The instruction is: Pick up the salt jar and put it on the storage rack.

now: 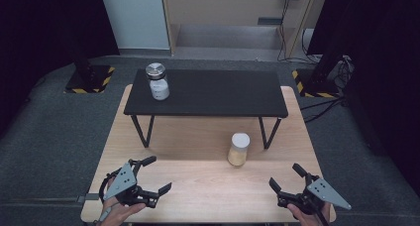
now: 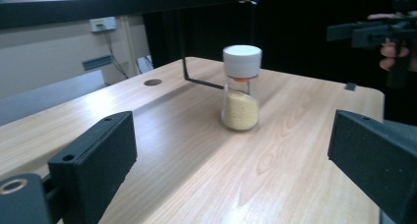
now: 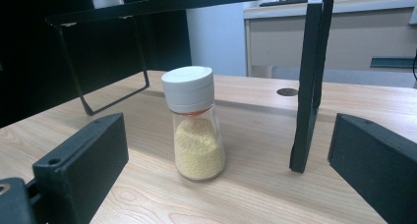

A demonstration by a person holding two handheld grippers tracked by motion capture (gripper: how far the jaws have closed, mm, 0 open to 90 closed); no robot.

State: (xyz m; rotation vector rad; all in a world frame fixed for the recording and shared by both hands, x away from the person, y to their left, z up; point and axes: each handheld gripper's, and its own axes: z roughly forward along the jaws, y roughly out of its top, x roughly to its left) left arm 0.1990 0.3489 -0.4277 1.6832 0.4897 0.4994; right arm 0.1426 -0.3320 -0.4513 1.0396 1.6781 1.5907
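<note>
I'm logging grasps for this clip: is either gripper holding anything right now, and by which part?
Nothing is held. The left gripper and right gripper are both open, apart from the white-capped jar standing on the table.

Upright white-capped jar (image 1: pixel 238 149) of yellow grains

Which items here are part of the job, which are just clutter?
In play: white-capped jar of yellow grains, both gripper views aimed at it; left gripper, right gripper, both open.
Bystanders: metal-lidded jar on the black shelf; floor cables.
</note>
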